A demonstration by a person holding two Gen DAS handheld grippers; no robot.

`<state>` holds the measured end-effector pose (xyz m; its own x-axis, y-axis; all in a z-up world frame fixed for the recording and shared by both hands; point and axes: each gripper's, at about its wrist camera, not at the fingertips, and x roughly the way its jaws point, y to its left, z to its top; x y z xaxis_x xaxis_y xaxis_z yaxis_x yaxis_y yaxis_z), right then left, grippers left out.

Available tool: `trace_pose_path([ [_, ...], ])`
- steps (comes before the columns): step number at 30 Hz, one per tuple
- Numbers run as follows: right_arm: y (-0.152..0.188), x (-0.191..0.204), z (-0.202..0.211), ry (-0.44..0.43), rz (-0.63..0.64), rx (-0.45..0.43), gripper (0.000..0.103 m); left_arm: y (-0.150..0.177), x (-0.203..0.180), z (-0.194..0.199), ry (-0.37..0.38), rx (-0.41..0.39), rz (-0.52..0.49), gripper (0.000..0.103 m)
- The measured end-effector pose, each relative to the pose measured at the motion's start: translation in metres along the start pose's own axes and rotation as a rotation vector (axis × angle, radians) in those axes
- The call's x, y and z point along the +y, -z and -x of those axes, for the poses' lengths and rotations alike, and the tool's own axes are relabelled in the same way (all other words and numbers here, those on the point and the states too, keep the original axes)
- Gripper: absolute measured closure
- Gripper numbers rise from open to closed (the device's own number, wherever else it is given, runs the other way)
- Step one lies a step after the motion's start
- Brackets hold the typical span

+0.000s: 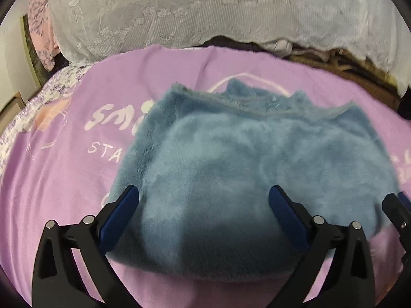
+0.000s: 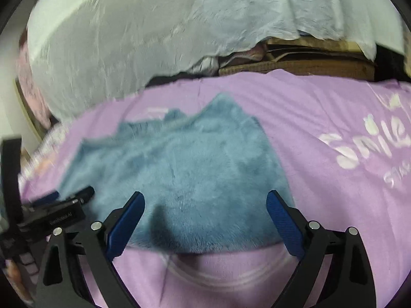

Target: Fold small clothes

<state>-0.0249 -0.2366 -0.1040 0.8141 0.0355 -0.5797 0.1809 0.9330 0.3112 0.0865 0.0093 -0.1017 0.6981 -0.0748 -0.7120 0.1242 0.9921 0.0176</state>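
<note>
A fluffy blue-grey garment (image 1: 231, 169) lies flat on a purple printed sheet (image 1: 64, 179); its uneven top edge points away from me. My left gripper (image 1: 204, 197) is open over the garment's near left part, nothing between its blue pads. In the right wrist view the same garment (image 2: 185, 169) fills the middle. My right gripper (image 2: 205, 202) is open above its near right edge, holding nothing. The left gripper (image 2: 69, 197) shows at that view's left edge, and a tip of the right gripper (image 1: 395, 205) shows at the left view's right edge.
A white lace cloth (image 1: 205, 12) drapes over a pile at the back. Brown folded fabrics (image 2: 295, 61) lie under it at the back right. Pink floral fabric (image 1: 41, 30) hangs at the far left. White lettering (image 2: 367, 148) is printed on the sheet to the right.
</note>
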Motion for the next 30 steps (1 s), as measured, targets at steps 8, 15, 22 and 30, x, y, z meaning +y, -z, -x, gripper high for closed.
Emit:
trace_pose_path([
  [8,0.013,-0.049,0.033,-0.134,-0.269,-0.008,0.020,0.004,-0.023,0.012,-0.018,-0.031,-0.069,0.004],
  [15,0.028,-0.064,0.020,-0.243,-0.428,0.079,0.021,-0.003,-0.028,0.027,0.014,-0.044,-0.061,0.004],
  [22,0.029,-0.073,-0.007,-0.239,-0.571,0.083,0.021,-0.025,-0.052,0.013,0.016,0.061,-0.054,0.004],
  [30,0.010,-0.060,-0.033,-0.084,-0.575,0.010,0.003,-0.006,-0.078,-0.023,-0.050,0.121,-0.096,0.004],
])
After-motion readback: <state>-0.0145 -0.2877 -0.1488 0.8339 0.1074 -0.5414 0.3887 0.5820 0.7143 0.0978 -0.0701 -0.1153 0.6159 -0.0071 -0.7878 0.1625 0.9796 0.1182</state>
